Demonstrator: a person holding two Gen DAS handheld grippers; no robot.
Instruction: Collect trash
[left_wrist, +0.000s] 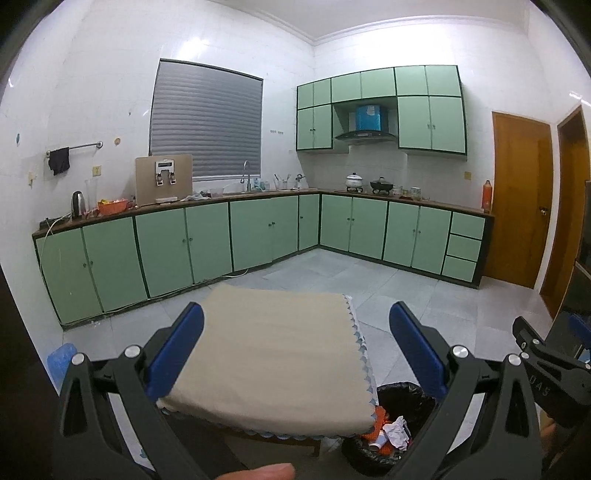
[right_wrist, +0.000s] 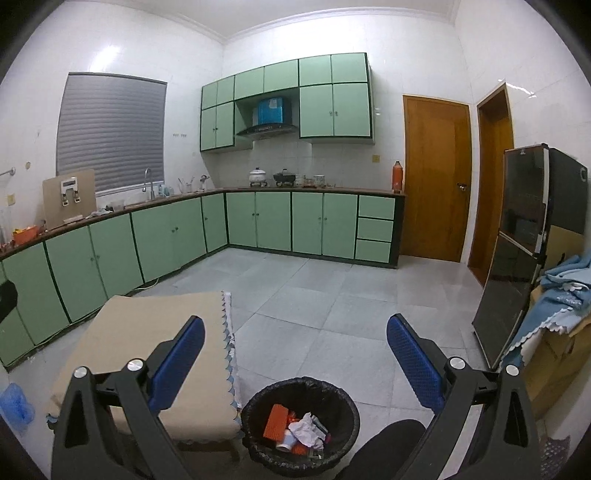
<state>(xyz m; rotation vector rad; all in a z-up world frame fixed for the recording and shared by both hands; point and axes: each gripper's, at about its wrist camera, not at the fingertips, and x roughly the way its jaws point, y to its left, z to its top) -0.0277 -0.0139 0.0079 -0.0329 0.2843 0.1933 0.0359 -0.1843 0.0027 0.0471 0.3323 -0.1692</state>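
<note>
We hold the left gripper (left_wrist: 295, 350) and the right gripper (right_wrist: 295, 363) above the low table (right_wrist: 155, 332), and both sets of tongs are spread wide with nothing between them. The trash, which is what we are after, lies in the bin (right_wrist: 255, 406) on the floor, touching the table's right edge: an orange pack (right_wrist: 276, 421), a crumpled white paper (right_wrist: 306, 432), a small white cup or bottle (right_wrist: 286, 441) and a few scraps under them that we cannot make out. The cream cloth (left_wrist: 269, 347) on the table looks bare, so we judge the gathering close to done, if not finished. The main risk from here is that the near edge of the table and the floor under it are hidden by our own tools, so we could miss a piece and stop too early. If we reach into the bin, a finger could snag the black liner (right_wrist: 332, 391) and drag it off the rim, or tip the light bin over and spill what is in it. The cloth's scalloped trim (right_wrist: 229, 339) hangs just beside the bin, and a careless sweep could catch it and pull the cloth askew. A blue plastic lump (right_wrist: 14, 406) lies on the floor to the left of the table; we cannot tell whether it counts as trash. By our count there are two grippers, one table, one cloth, one bin, one liner, and at least three separate pieces of trash inside.
</note>
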